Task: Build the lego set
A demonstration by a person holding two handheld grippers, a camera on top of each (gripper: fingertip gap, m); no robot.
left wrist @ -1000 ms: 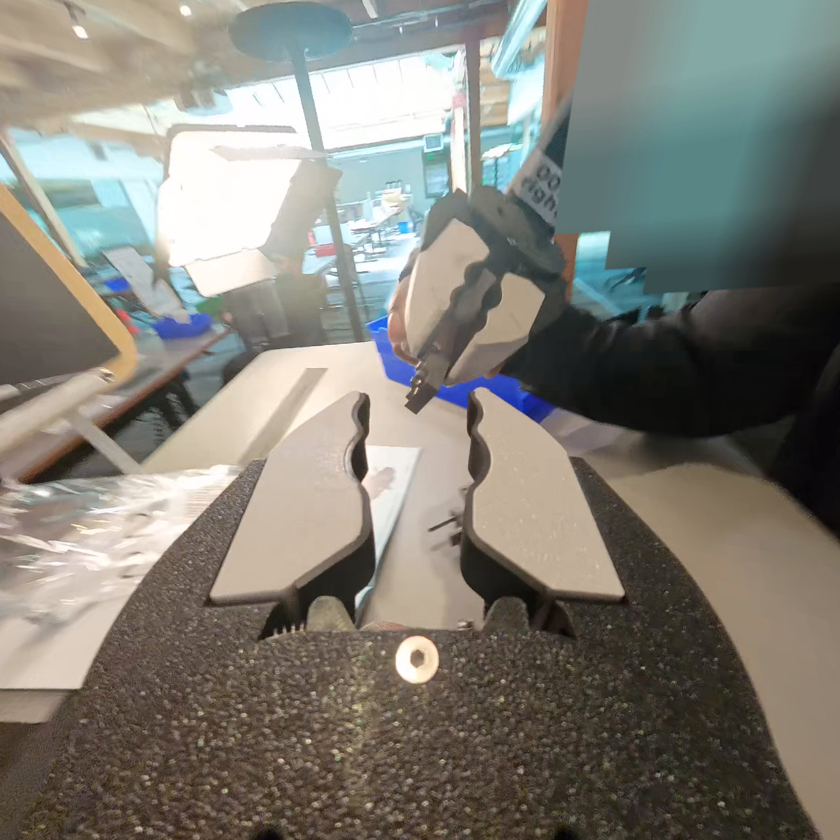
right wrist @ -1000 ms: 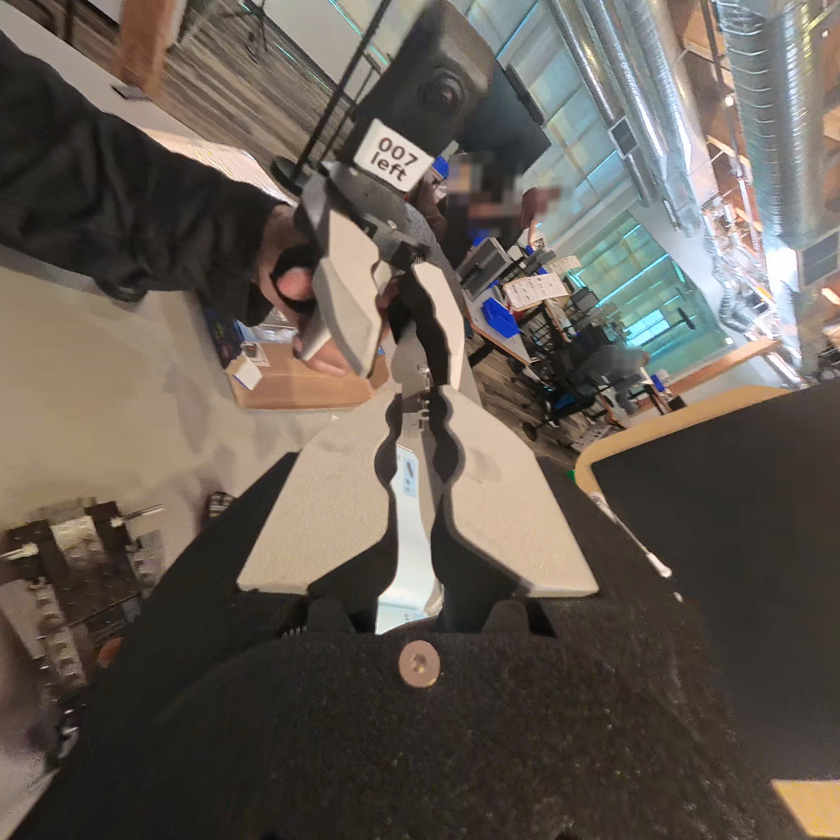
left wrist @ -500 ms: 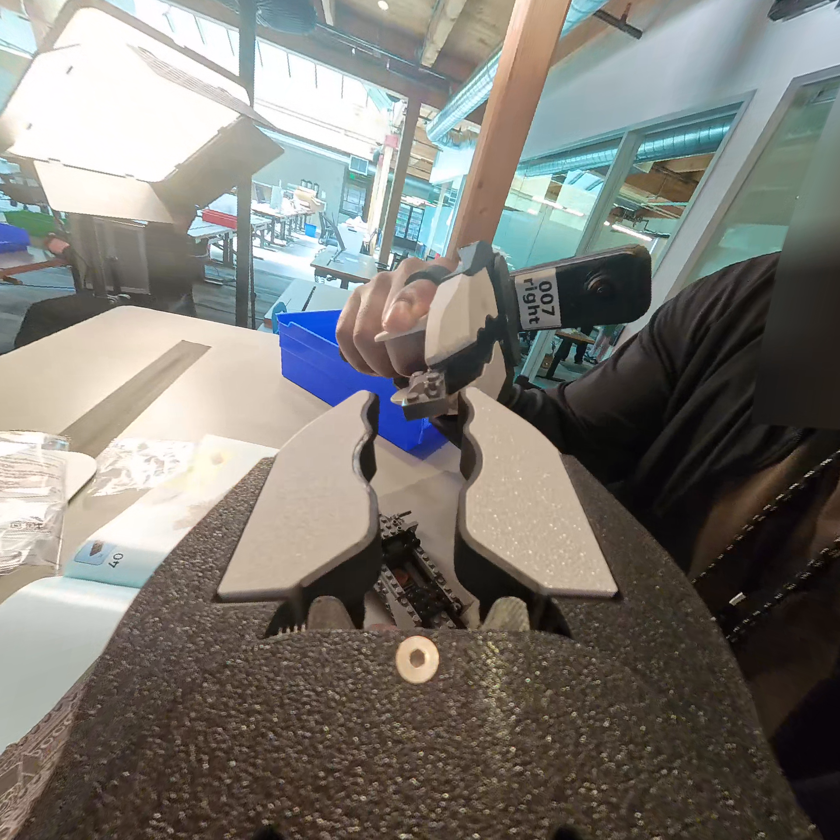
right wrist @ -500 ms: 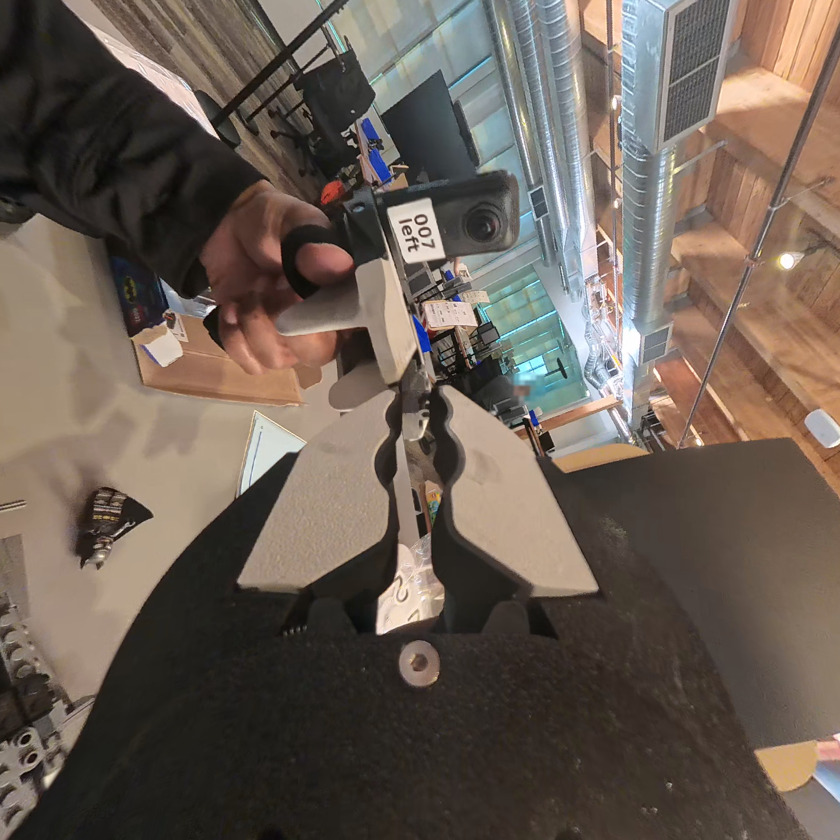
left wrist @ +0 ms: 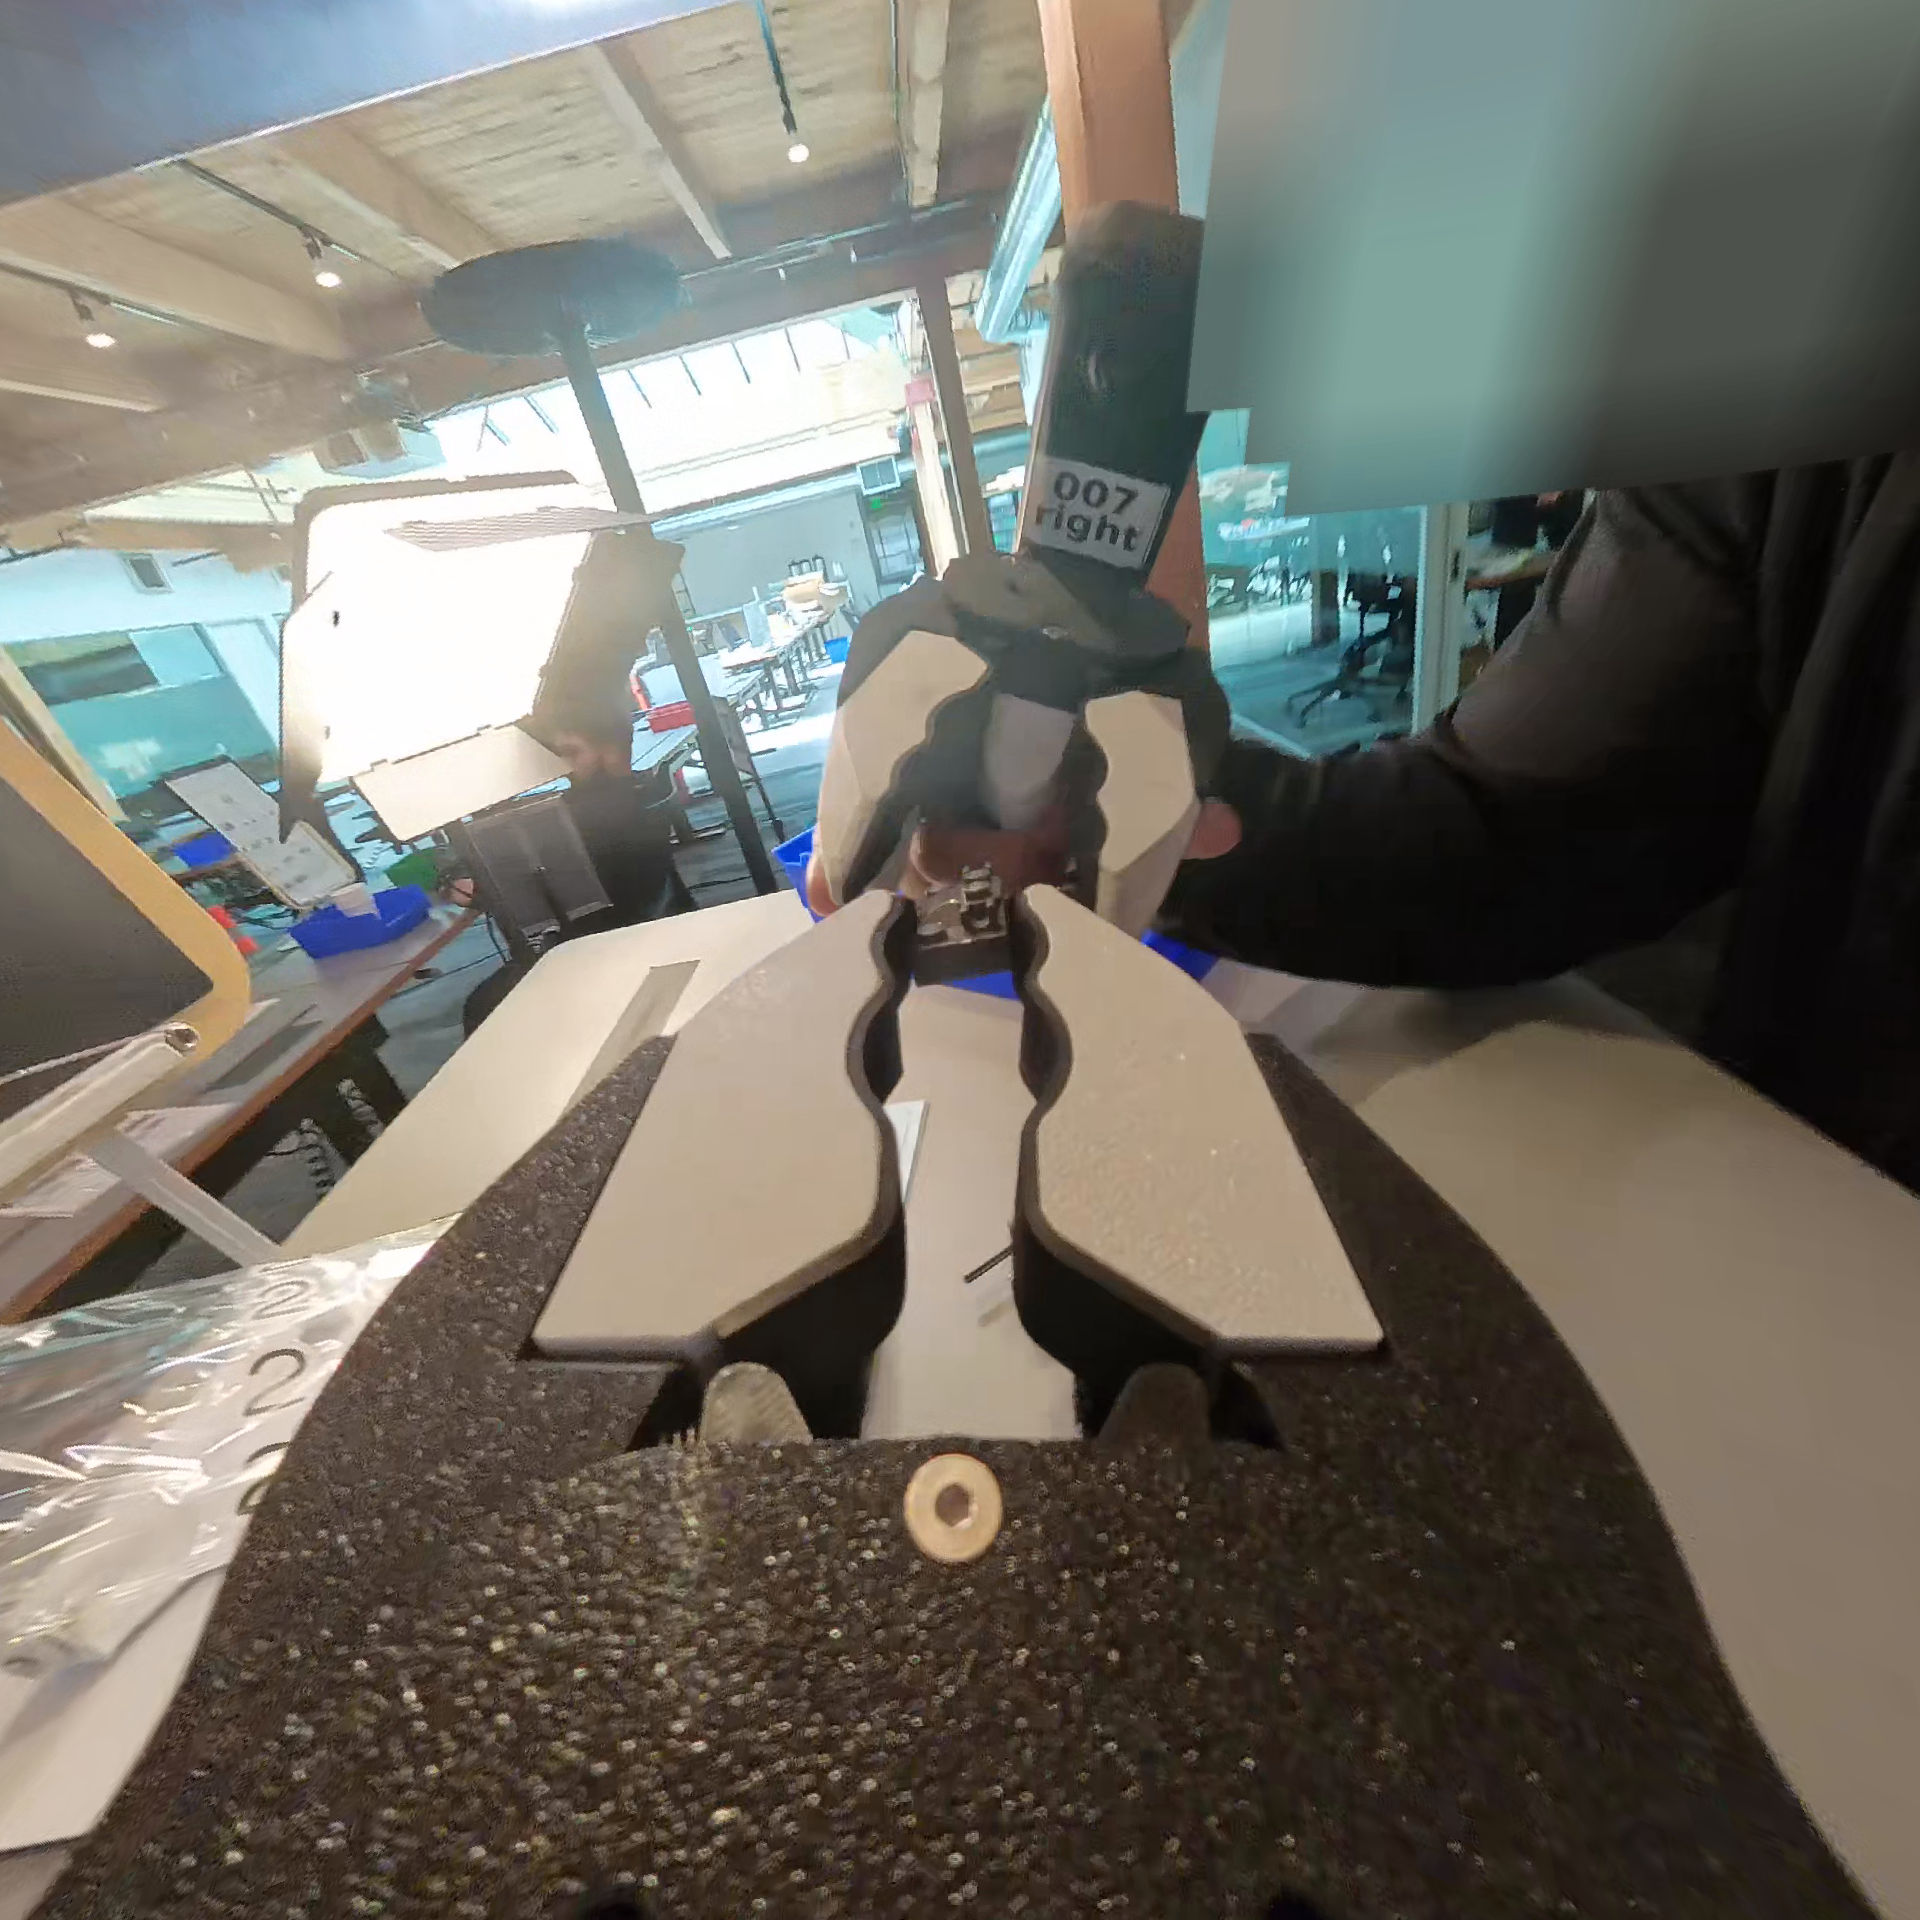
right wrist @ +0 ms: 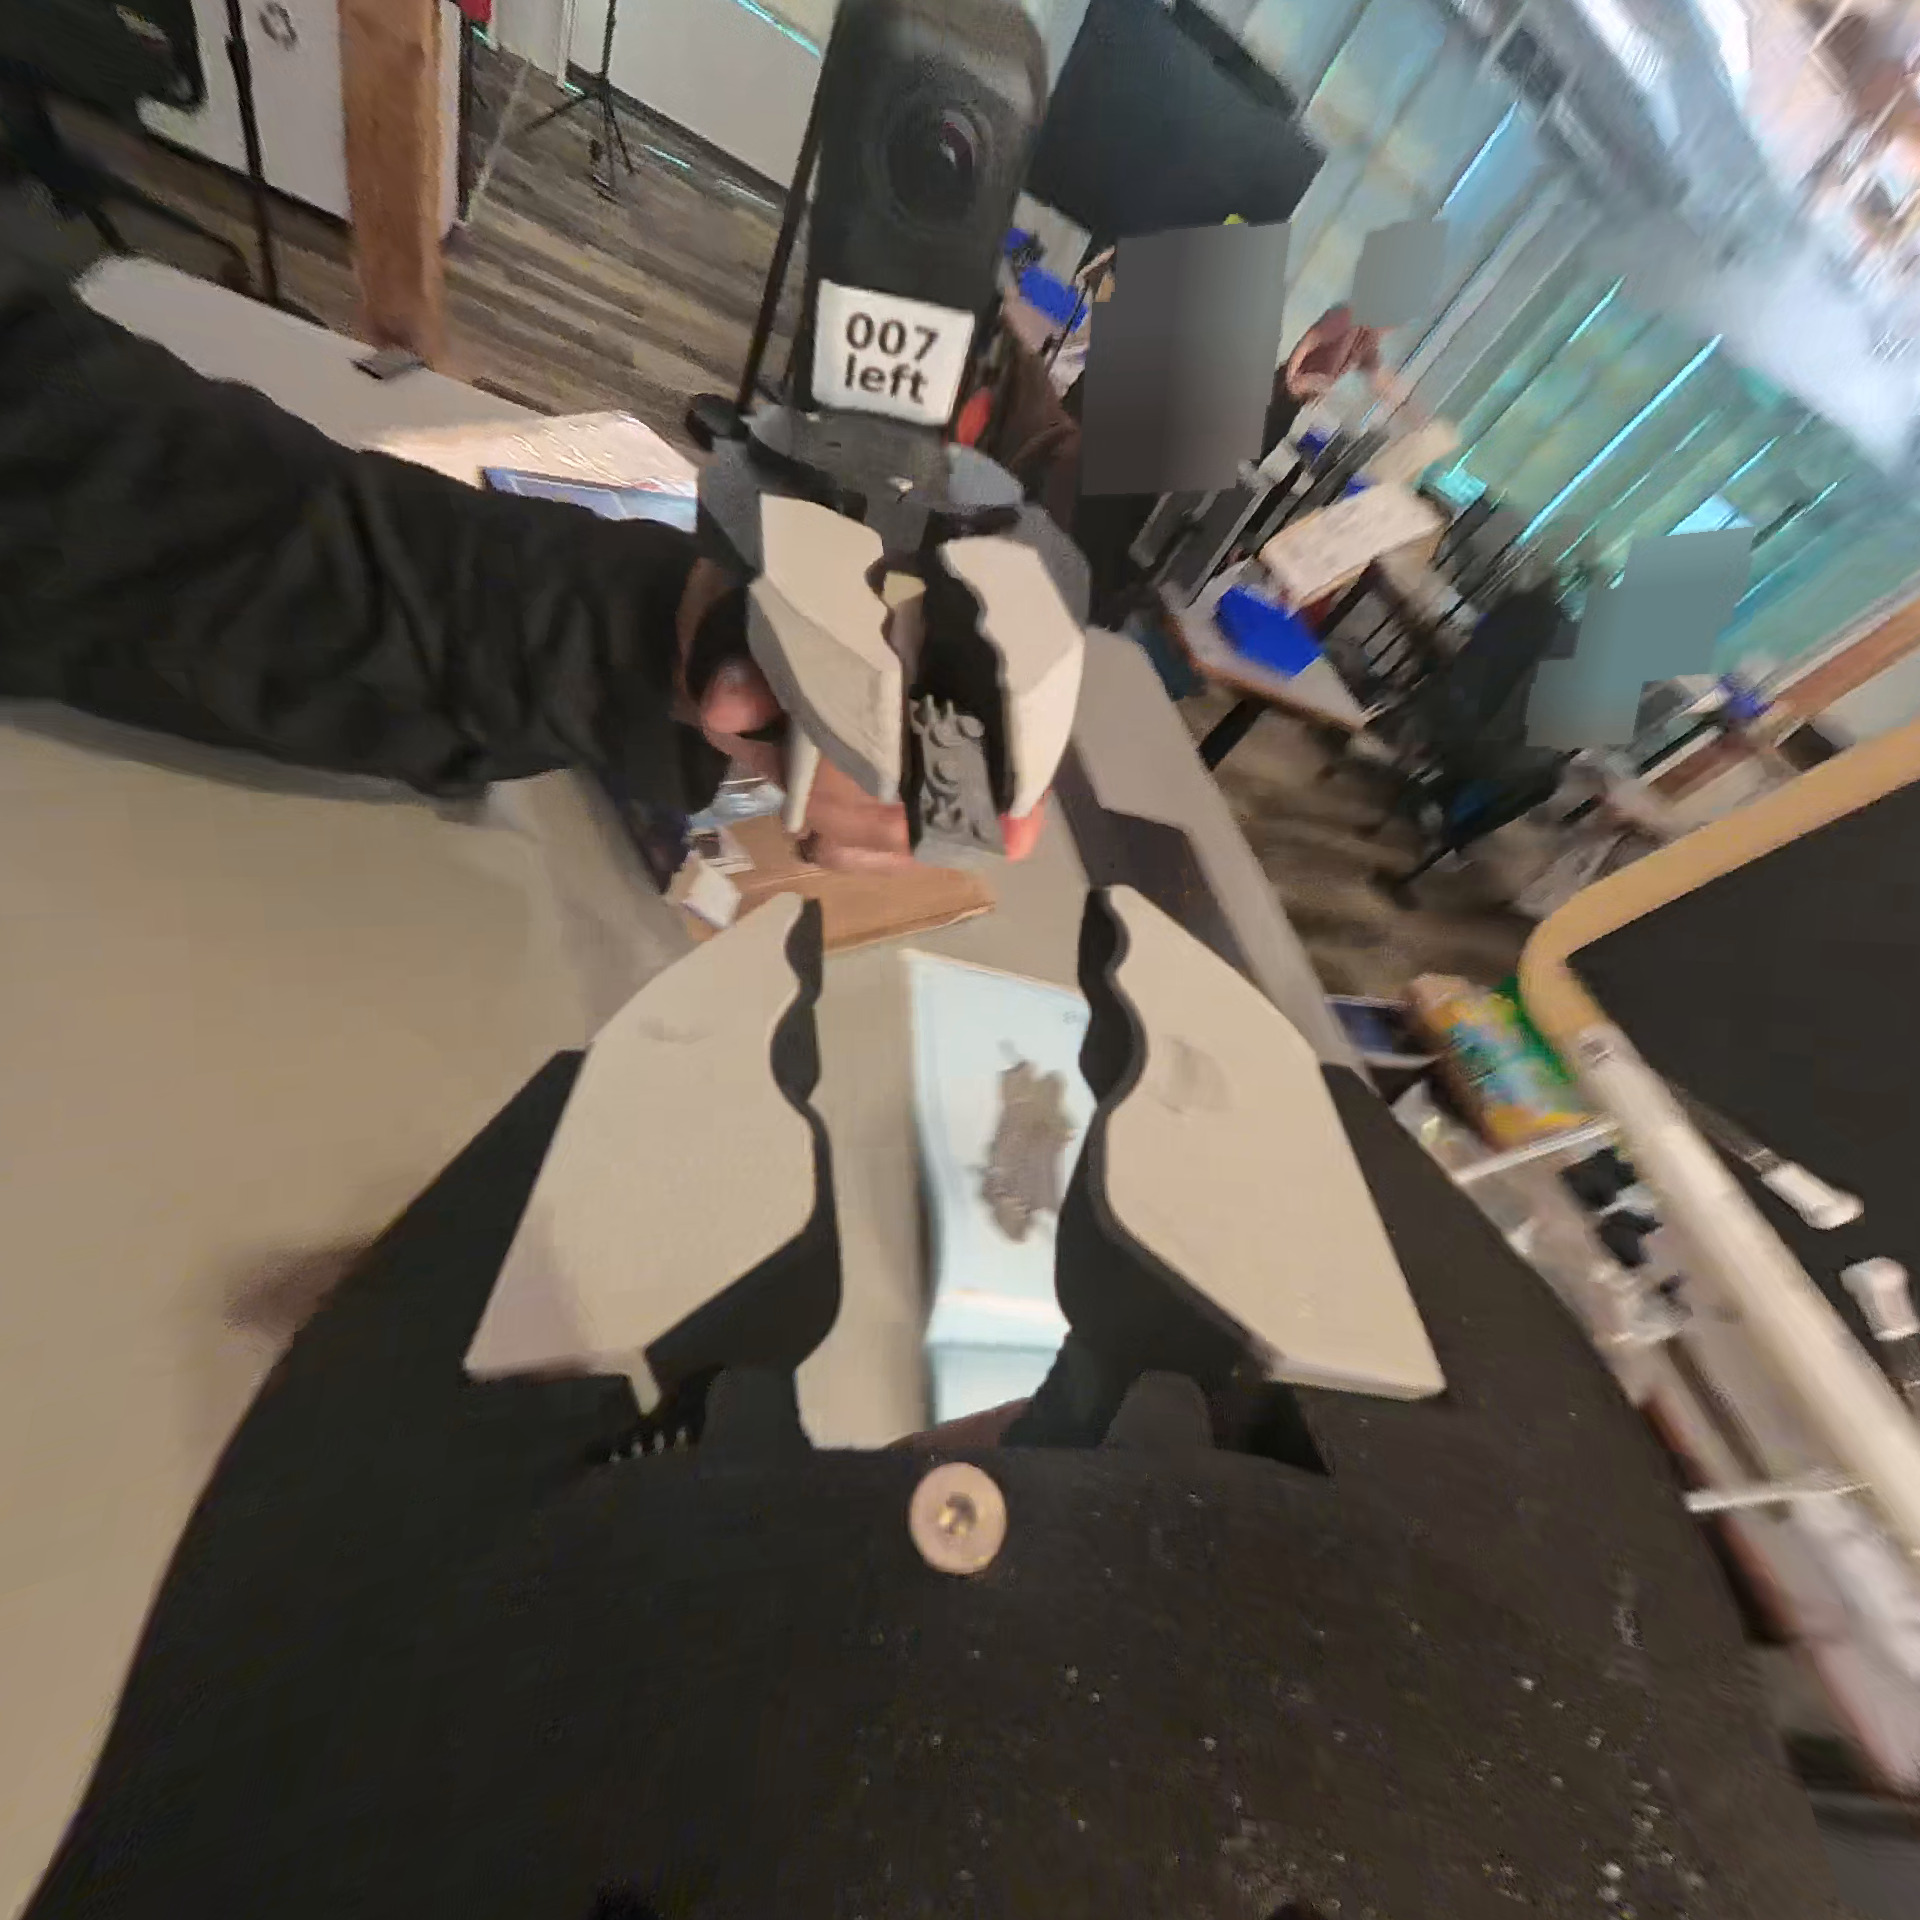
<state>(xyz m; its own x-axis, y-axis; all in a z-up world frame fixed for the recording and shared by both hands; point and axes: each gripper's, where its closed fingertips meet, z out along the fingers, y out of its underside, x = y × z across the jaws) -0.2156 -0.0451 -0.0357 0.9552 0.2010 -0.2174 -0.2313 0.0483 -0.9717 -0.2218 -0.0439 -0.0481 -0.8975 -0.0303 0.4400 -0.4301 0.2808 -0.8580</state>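
Two grippers face each other above my table (left wrist: pixel 1558 1143). My left gripper (left wrist: pixel 961 920) pinches a small grey brick piece (right wrist: pixel 951 774); my right gripper (right wrist: pixel 945 925), fingers spread, holds nothing, just beside it.

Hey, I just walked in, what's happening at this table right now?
A person in black sleeves holds a two-finger gripper in each hand above a pale table. The left gripper has its fingers closed on a small grey brick piece. The right gripper faces it with its fingers open and empty. A light blue booklet lies below them.
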